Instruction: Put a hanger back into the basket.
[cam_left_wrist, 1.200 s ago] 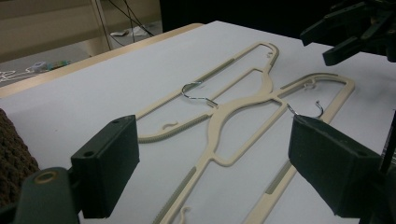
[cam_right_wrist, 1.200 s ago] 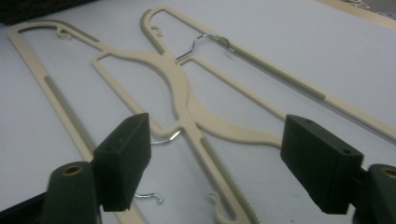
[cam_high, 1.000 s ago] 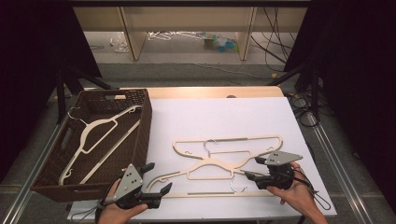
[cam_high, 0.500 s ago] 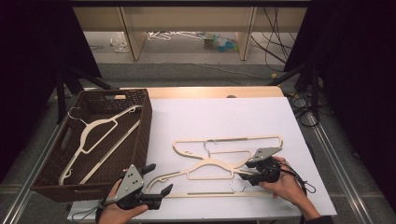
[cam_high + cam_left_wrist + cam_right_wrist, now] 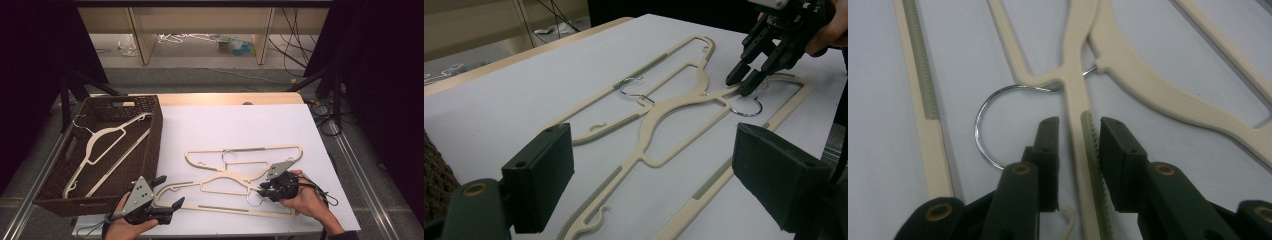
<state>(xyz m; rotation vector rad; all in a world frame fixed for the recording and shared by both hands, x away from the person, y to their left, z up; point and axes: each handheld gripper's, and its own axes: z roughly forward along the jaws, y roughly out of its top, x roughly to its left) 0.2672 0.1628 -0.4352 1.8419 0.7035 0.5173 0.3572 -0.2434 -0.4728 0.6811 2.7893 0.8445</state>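
My right gripper [image 5: 1078, 150] straddled the near hanger's [image 5: 227, 181] arm, jaws narrowly apart (contact unclear); left gripper [image 5: 167, 192] hovered wide open, empty.

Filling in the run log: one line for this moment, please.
right tongs: open, straddling hanger arm, not clamped | left tongs: open, idle at table edge | basket: one hanger inside

A wooden table [image 5: 210, 98] covered by a white sheet carries a dark brown woven wicker basket [image 5: 55, 192] at its left edge and two cream plastic clothes hangers with metal hooks [image 5: 235, 181], overlapping one another, lying flat toward its right.
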